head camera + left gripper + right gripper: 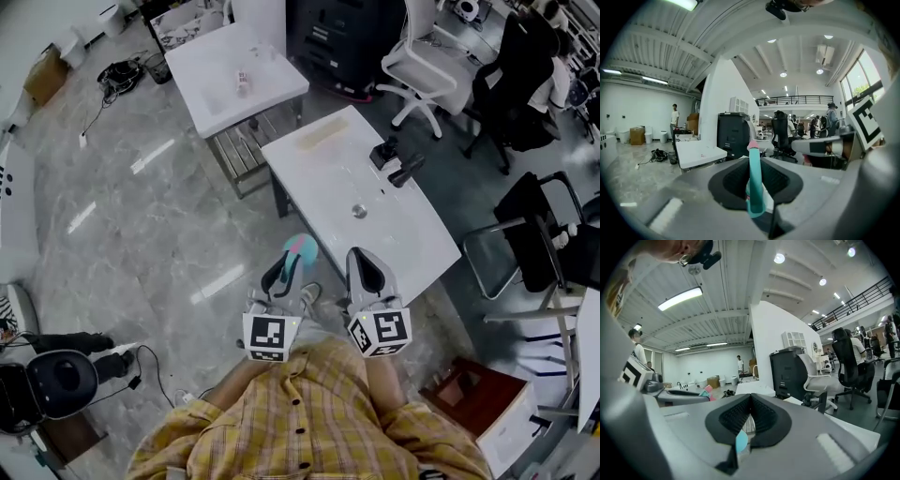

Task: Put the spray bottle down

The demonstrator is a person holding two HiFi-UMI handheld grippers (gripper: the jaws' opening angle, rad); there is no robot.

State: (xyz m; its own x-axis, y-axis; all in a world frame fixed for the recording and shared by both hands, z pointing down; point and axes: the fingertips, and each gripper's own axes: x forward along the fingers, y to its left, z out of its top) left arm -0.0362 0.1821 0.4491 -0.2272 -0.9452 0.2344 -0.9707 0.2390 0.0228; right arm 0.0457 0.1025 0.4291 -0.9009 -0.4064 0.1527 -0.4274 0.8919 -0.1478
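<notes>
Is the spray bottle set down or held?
Held: the left gripper's black pads clamp the teal, pink-tipped spray bottle, off any surface.

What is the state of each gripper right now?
Left gripper: closed on the teal plastic spray bottle with a pink tip.
Right gripper: closed, nothing gripped between its pads.

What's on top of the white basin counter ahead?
On the white basin counter: a black faucet, a metal drain and a pale strip at its far end. The right gripper covers part of its near edge.
</notes>
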